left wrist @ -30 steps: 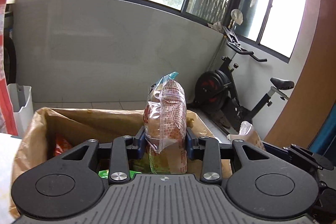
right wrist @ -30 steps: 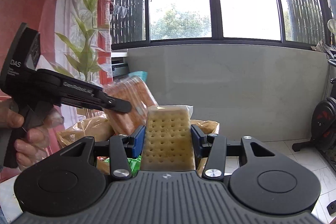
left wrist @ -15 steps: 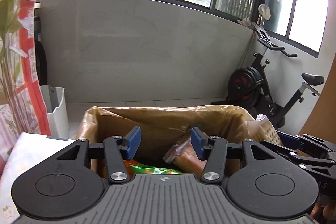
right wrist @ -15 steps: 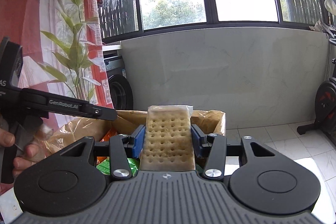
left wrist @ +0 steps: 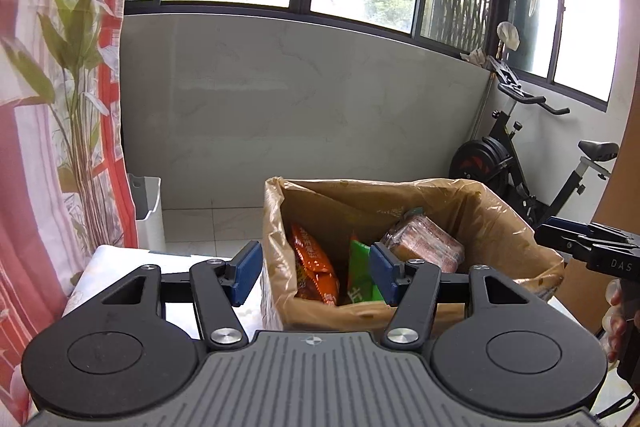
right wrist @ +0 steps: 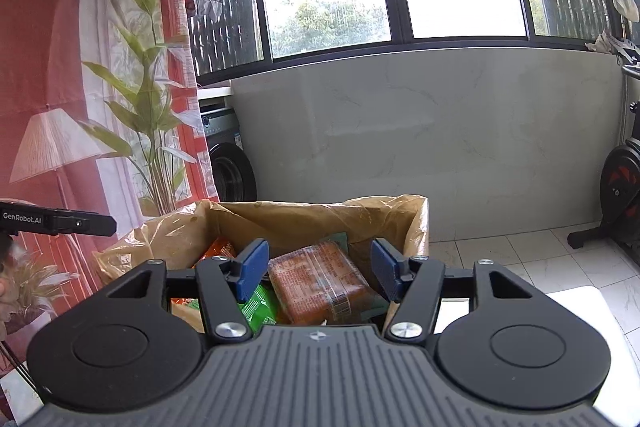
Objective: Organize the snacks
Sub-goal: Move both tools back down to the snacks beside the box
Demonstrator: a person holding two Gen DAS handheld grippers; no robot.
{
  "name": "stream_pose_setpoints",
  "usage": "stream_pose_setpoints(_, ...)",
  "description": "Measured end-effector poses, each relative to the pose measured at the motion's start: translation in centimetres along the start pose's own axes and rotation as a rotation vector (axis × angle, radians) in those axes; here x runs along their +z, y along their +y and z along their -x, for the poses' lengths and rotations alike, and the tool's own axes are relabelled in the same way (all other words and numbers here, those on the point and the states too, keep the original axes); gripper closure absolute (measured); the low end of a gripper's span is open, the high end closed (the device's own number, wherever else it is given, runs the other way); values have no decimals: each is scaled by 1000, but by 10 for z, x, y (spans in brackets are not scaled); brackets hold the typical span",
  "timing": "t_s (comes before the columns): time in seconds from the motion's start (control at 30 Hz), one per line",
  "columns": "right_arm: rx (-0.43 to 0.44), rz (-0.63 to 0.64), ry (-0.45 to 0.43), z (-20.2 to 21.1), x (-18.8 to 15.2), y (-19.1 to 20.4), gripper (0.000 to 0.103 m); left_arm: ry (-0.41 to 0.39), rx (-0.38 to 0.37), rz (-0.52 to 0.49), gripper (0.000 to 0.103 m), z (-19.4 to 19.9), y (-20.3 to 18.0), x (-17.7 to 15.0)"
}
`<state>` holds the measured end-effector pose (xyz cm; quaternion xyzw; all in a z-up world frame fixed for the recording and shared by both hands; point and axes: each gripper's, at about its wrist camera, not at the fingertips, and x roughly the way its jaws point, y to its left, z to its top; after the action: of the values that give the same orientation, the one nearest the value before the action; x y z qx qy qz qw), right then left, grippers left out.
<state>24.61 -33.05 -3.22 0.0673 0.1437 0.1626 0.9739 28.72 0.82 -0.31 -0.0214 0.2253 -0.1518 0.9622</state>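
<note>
- The orange packet [right wrist: 218,247] shows only a corner; the right gripper's left finger [right wrist: 251,269] covers the rest.
- The green packet [left wrist: 358,275] is half hidden behind a blue pad [left wrist: 383,275], print unreadable.
- The exercise bike [right wrist: 620,195] is cut by the frame edge.
- The box [left wrist: 400,195] hides its own floor.

Lined box [left wrist: 500,211] on table [left wrist: 120,259]; cracker pack [left wrist: 424,241] inside, right of two upright snack bags [left wrist: 316,267].

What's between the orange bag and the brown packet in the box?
A green bag sits between the orange bag and brown packet, in the left wrist view.
</note>
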Motion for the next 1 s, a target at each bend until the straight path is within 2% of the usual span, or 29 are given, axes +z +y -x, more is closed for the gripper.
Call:
stream_pose_setpoints(0.17, 7, 14, -8, 29, -23, -1, 43, -9, 44, -2, 41, 20, 3, -28)
stream_pose_setpoints(0.3, 4, 27, 25, 45, -50, 0, 43, 21, 57, 11, 41, 24, 6, -55)
stream_pose_setpoints(0.5, -26, 31, 171, 47, -101, -7, 43, 103, 71, 114, 42, 9, 9, -94)
stream_pose_setpoints(0.63, -21, 15, 301, 44, -137, -15, 43, 149, 76, 116, 42, 0, 4, -109)
stream_pose_setpoints(0.8, -13, 120, 459, 42, -174, -14, 43, 193, 67, 132, 42, -5, 5, -122)
stream_pose_setpoints(0.9, 11, 160, 511, 45, -183, -13, 42, 217, 62, 146, 42, -6, 5, -129)
stream_pose_setpoints(1.0, 0, 207, 517, 50, -183, -15, 25, 239, 61, 153, 42, -8, 6, -133)
